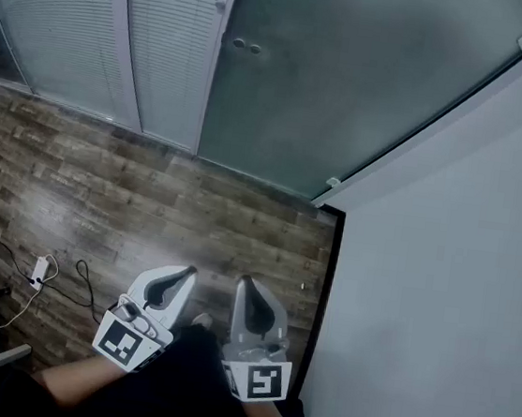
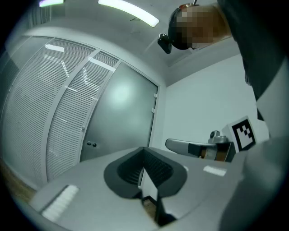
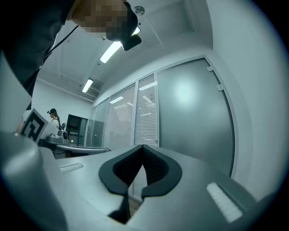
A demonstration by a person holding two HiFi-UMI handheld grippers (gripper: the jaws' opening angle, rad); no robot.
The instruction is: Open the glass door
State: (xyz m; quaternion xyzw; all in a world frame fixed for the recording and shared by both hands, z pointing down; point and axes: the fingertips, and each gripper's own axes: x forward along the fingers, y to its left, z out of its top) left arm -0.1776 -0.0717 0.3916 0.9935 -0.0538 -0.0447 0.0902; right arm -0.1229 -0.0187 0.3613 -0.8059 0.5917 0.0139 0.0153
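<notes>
While left tool (image 1: 185, 273) and right tool (image 1: 245, 280) hover pressed together and empty, one frosted glass door (image 1: 371, 84) stands shut ahead, well apart from both. Two slatted blinds (image 1: 168, 40) left of it; two studs (image 1: 245, 47) near its edge.

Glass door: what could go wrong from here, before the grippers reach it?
1. The glass door shows only two small round fittings and no visible handle; the shut left gripper and right gripper may slip on the smooth pane.
2. A cable lies on the floor at the left; a step there could catch it.
</notes>
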